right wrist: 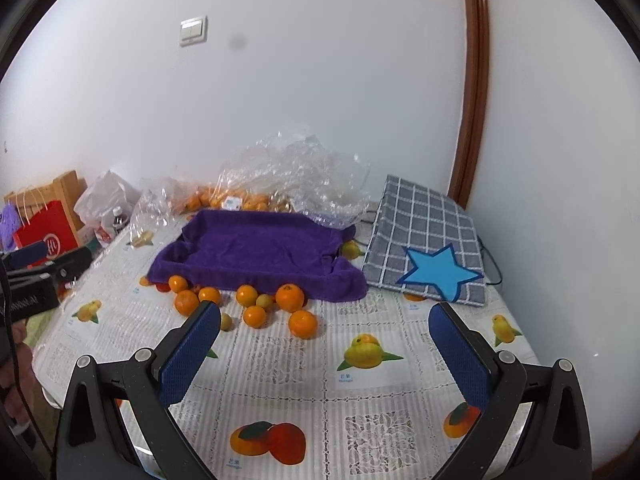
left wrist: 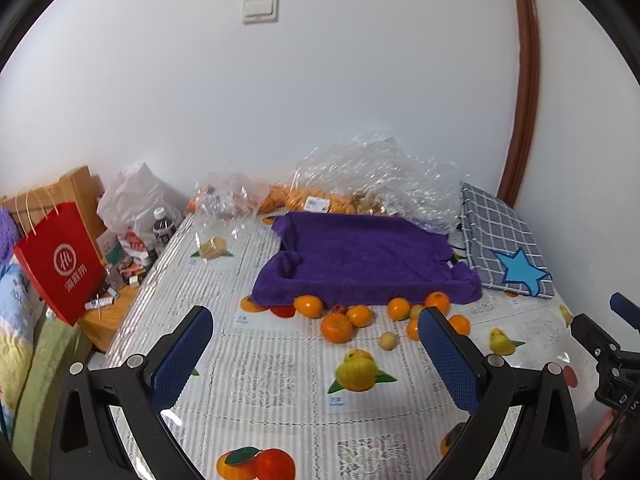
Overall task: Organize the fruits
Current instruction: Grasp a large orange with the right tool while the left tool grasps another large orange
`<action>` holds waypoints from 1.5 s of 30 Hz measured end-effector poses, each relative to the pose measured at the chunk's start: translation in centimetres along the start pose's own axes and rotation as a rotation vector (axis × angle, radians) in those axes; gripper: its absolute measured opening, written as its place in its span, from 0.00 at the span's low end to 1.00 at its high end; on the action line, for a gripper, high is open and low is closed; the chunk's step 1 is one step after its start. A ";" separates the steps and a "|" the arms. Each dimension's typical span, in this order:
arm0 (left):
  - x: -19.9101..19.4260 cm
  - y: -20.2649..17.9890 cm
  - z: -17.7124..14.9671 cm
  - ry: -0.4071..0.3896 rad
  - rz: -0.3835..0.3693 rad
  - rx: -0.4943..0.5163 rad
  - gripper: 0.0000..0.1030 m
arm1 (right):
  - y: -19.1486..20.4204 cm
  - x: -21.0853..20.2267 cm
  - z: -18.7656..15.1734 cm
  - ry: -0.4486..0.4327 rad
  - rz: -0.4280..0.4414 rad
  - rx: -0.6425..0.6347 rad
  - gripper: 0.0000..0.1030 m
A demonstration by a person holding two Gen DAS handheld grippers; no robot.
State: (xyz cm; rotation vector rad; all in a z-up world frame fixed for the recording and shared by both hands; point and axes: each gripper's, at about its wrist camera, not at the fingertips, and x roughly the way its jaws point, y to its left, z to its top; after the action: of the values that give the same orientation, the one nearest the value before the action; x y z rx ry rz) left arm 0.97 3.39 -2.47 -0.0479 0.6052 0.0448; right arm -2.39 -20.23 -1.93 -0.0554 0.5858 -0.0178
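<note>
Oranges (right wrist: 290, 297) lie loose on your table (right wrist: 280, 364), just in front of the purple towel-lined tray (right wrist: 256, 252), which holds nothing visible. Behind it, a clear plastic bag (right wrist: 296, 172) holds more oranges. Your left gripper (left wrist: 320, 344) and right gripper (right wrist: 325, 338) both hover spread wide, gripping nothing. Only your left view shows the drink bottle (left wrist: 163, 226) clearly.

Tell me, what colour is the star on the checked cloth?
Light blue with a darker blue edge; clearest in the right wrist view.

bare tablecloth (right wrist: 304, 376) before oranges (right wrist: 303, 323)
</note>
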 end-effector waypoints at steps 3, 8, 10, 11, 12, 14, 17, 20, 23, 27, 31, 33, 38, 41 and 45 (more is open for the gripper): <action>1.6 0.8 -0.9 0.028 0.015 -0.007 1.00 | -0.2 2.4 -0.7 0.047 0.009 0.011 0.96; 5.2 2.9 -2.9 0.092 0.012 -0.056 0.94 | -0.8 7.0 -2.6 0.129 -0.023 0.027 0.89; 6.7 3.6 -3.9 0.123 0.017 -0.073 0.88 | -1.0 9.0 -3.6 0.172 -0.016 0.031 0.84; 7.3 3.8 -4.2 0.132 0.019 -0.078 0.87 | -1.1 9.9 -4.1 0.191 -0.009 0.036 0.82; 7.8 4.1 -4.5 0.136 0.019 -0.080 0.84 | -1.1 10.9 -4.5 0.206 0.000 0.040 0.79; 9.3 4.4 -5.3 0.155 0.021 -0.078 0.83 | -1.0 12.6 -5.2 0.215 0.031 0.044 0.76; 10.8 4.7 -6.0 0.181 0.020 -0.073 0.72 | -0.4 14.4 -6.1 0.210 0.076 0.055 0.71; 11.9 5.1 -6.4 0.189 0.005 -0.079 0.68 | 0.5 16.3 -6.5 0.233 0.127 0.043 0.68; 12.9 5.6 -6.6 0.213 -0.035 -0.098 0.66 | 1.0 18.6 -6.5 0.247 0.121 0.052 0.66; 14.2 5.5 -6.7 0.229 -0.062 -0.078 0.66 | 0.8 20.8 -6.3 0.287 0.125 0.076 0.61; 15.4 5.2 -6.9 0.258 -0.105 -0.096 0.64 | 0.0 22.0 -5.8 0.290 0.162 0.129 0.58; 15.7 4.7 -6.7 0.256 -0.133 -0.097 0.64 | 0.1 22.5 -5.6 0.296 0.180 0.126 0.52; 16.8 2.5 -6.1 0.246 -0.174 -0.062 0.66 | 0.2 22.7 -5.5 0.293 0.214 0.119 0.40; 18.0 1.3 -5.6 0.247 -0.184 -0.040 0.66 | 0.1 22.4 -5.7 0.288 0.222 0.114 0.39; 19.7 -0.1 -5.0 0.264 -0.178 -0.024 0.66 | -0.5 22.0 -6.0 0.287 0.248 0.126 0.39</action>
State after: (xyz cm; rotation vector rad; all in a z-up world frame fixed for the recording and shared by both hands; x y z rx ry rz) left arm 14.27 3.52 -17.81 -0.1324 0.8623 -0.1292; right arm 12.58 -21.69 -19.02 0.1452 0.8735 0.1808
